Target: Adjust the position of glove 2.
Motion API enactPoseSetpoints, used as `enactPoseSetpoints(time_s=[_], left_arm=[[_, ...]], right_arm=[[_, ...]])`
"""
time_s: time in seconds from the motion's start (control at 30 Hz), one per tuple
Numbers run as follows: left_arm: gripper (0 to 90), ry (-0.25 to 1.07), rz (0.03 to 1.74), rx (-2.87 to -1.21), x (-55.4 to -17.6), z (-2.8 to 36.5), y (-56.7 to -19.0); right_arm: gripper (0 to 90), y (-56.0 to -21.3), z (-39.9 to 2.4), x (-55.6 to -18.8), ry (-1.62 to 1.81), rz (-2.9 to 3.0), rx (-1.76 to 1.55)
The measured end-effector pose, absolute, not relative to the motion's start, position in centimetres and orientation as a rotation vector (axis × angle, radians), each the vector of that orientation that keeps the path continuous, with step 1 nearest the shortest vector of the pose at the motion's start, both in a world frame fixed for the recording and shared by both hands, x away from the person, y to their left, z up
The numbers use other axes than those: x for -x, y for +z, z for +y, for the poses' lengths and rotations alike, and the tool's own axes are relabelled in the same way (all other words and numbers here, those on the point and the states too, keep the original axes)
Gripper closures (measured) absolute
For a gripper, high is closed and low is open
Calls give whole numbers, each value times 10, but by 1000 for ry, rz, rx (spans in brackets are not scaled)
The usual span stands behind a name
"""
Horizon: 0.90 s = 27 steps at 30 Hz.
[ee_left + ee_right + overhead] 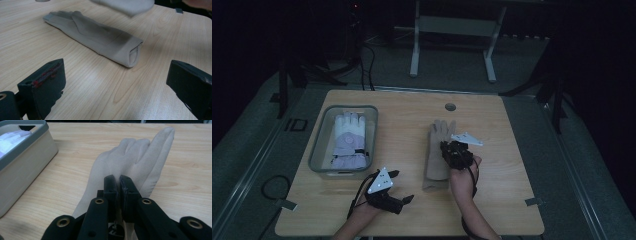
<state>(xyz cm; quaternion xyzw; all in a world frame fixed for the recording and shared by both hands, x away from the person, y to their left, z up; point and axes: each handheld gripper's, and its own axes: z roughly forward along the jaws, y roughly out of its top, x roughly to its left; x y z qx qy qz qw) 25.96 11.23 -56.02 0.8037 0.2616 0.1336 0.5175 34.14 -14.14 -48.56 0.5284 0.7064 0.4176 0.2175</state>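
A beige glove [135, 157] hangs from my right gripper [118, 178], whose jaws are shut on its palm, with the fingers reaching out ahead over the table. In the high view my right gripper [454, 150] is at mid-table. In the left gripper view the held glove is a blurred pale shape [122, 6]. A second beige glove [435, 170] lies flat on the wood, its open cuff [133, 53] turned toward my left gripper [402, 186]. My left gripper [117, 72] rests low near the front edge, jaws wide apart with nothing between them.
A clear bin [324, 135] with a grey rim [27, 137] stands at the left of the table and holds a white and lavender glove [349, 137]. A round cable hole [450, 106] sits near the far edge. Bare wood lies to the right of the gloves.
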Motion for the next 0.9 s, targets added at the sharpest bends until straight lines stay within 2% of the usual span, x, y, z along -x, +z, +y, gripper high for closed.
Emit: enactPoseSetpoints(time_s=[0.53, 0.6, 0.77, 0.9], left_arm=[[31, 314, 630, -1907, -260, 114, -560], [31, 366, 612, -1895, -259, 114, -560], [31, 365, 639, -1872, -260, 116, -560], [30, 350, 689, -1893, -262, 116, -560]], right_arm=[[819, -539, -132, -345, 1026, 2032, -1520], [802, -543, -131, -345, 1021, 2026, -1525], [716, -548, -133, -347, 1028, 2045, -1517], [566, -543, -138, -347, 1037, 2081, -1490]])
